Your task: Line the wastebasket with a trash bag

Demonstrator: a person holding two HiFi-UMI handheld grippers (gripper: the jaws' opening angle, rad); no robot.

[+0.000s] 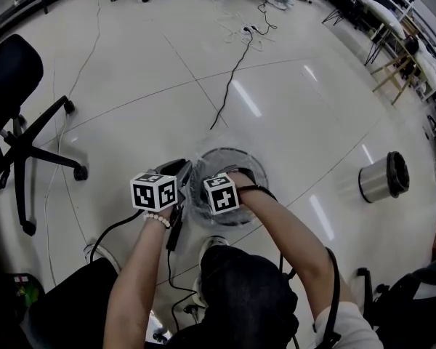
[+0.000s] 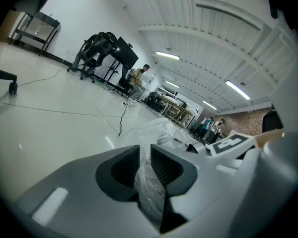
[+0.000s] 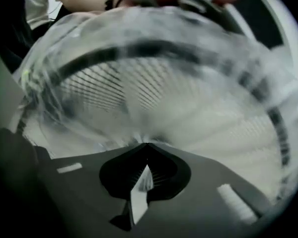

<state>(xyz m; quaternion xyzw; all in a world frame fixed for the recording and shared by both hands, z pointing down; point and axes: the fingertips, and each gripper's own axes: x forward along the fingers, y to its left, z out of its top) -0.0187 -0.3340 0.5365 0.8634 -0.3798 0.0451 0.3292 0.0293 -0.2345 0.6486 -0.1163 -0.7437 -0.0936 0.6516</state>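
Observation:
A black wire-mesh wastebasket [image 1: 230,153] stands on the pale floor just in front of the person, with a clear trash bag [image 1: 200,198] draped in and over its rim. My left gripper [image 1: 184,171] sits at the basket's left rim, pointing roughly level. Its jaws are shut on a bunched fold of the clear bag [image 2: 150,185], as the left gripper [image 2: 145,163] view shows. My right gripper [image 1: 222,195] hangs over the basket mouth and points straight down. In the right gripper [image 3: 145,155] view the jaws are shut on a thin strip of bag film [image 3: 139,198], above the blurred mesh wall [image 3: 102,83].
A black office chair [image 1: 18,104] stands at the left. A shiny metal bin [image 1: 381,177] lies on its side at the right. A black cable [image 1: 232,71] runs across the floor beyond the basket. The person's shoe [image 1: 216,244] is close behind it.

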